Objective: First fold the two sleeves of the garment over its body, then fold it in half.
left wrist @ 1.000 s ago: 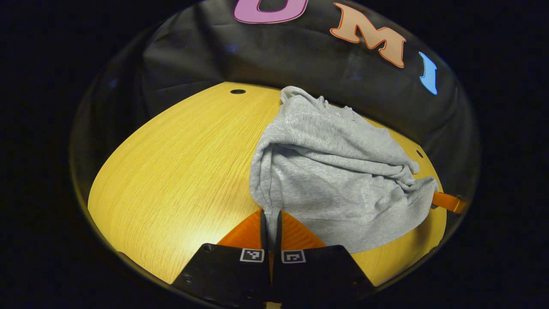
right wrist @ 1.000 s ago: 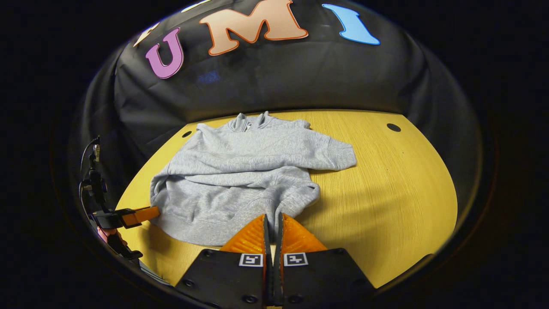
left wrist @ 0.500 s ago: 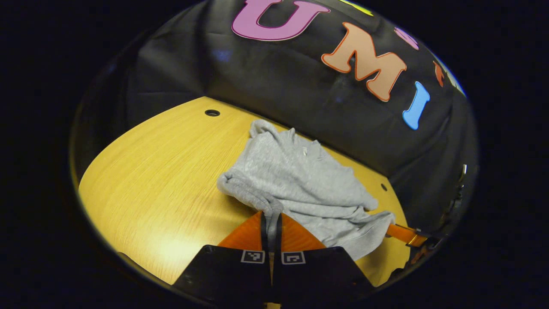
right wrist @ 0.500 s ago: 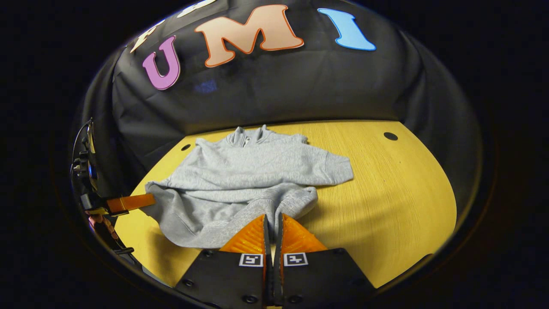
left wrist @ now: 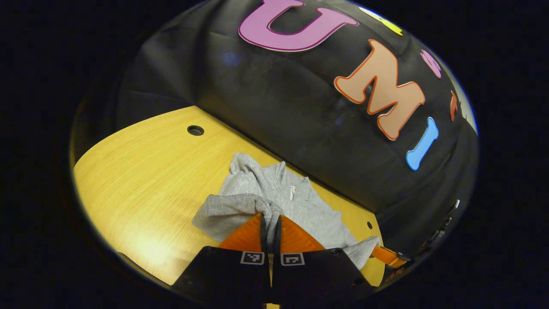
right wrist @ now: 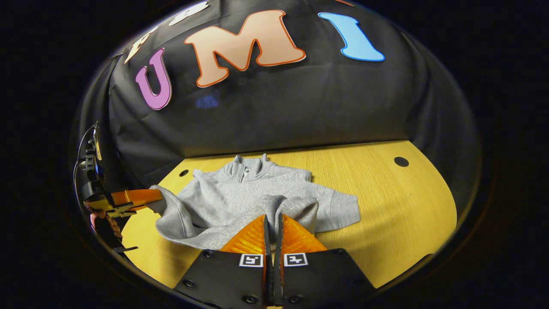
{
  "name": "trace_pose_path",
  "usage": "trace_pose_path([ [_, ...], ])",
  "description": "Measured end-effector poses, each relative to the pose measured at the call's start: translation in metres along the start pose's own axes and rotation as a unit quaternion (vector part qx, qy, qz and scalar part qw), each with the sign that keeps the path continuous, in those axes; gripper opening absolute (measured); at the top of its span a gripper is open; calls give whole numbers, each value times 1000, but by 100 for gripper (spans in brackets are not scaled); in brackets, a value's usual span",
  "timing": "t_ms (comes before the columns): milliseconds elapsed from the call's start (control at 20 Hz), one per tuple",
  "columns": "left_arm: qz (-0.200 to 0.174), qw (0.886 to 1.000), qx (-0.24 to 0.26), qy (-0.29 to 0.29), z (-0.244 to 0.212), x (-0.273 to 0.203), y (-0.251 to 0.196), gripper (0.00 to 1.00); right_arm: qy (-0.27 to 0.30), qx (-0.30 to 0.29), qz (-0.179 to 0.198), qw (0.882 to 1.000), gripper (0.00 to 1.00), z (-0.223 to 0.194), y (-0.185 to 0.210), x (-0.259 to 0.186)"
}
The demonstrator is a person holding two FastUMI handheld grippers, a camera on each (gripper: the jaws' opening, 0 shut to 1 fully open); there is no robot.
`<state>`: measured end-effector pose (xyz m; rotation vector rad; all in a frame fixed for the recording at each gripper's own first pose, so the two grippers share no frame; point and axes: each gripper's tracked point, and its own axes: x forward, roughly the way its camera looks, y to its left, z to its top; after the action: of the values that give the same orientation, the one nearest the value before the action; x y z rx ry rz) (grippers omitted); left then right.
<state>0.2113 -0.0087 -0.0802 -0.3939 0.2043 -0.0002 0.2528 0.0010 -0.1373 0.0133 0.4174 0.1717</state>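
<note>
Grey sweatshirt (right wrist: 257,193) on the wooden table (right wrist: 386,206), near the far edge by the black cloth wall (right wrist: 279,111). Fabric is soft heathered fleece with a ribbed hem; stand collar (right wrist: 251,165) with a short zip, pointing at the wall. No brand or readable writing on the garment; a small pale tag at the collar in the left gripper view is too small to read.

Left gripper (left wrist: 270,223): fingers pressed together on a fold of the sweatshirt (left wrist: 274,197) hem, cloth bunched up over the tips. Right gripper (right wrist: 271,221): fingers likewise clamped on the ribbed hem, which is lifted and draped toward the collar. The lower part of the garment is raised off the table between the two grippers, sagging in a curve.

In the right gripper view the left gripper (right wrist: 137,196) shows at the left edge, pinching the hem corner, with cables behind it. In the left gripper view the right gripper (left wrist: 386,256) shows low right, also at the cloth.

Small square black-and-white markers (right wrist: 251,260) sit on each gripper body. Table has light grain and round dark holes (right wrist: 401,162) near the corners.
</note>
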Motion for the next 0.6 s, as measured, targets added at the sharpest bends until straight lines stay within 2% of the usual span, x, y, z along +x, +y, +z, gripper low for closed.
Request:
trace_pose_path([
  [150,36,999,-5,10,-4,32,16,0,6,20,-13,1000,3,3,-10,30],
  [250,64,998,1,15,-9,50,30,0,7,8,-23,1000,3,1,-16,51],
  [450,96,995,29,16,-19,74,44,1,30,-6,-35,999,4,-20,-20,77],
  [550,117,992,40,22,-25,81,54,8,40,5,-40,998,5,-27,-23,89],
  [600,118,992,40,26,-28,84,54,17,44,10,-38,998,5,-31,-25,95],
])
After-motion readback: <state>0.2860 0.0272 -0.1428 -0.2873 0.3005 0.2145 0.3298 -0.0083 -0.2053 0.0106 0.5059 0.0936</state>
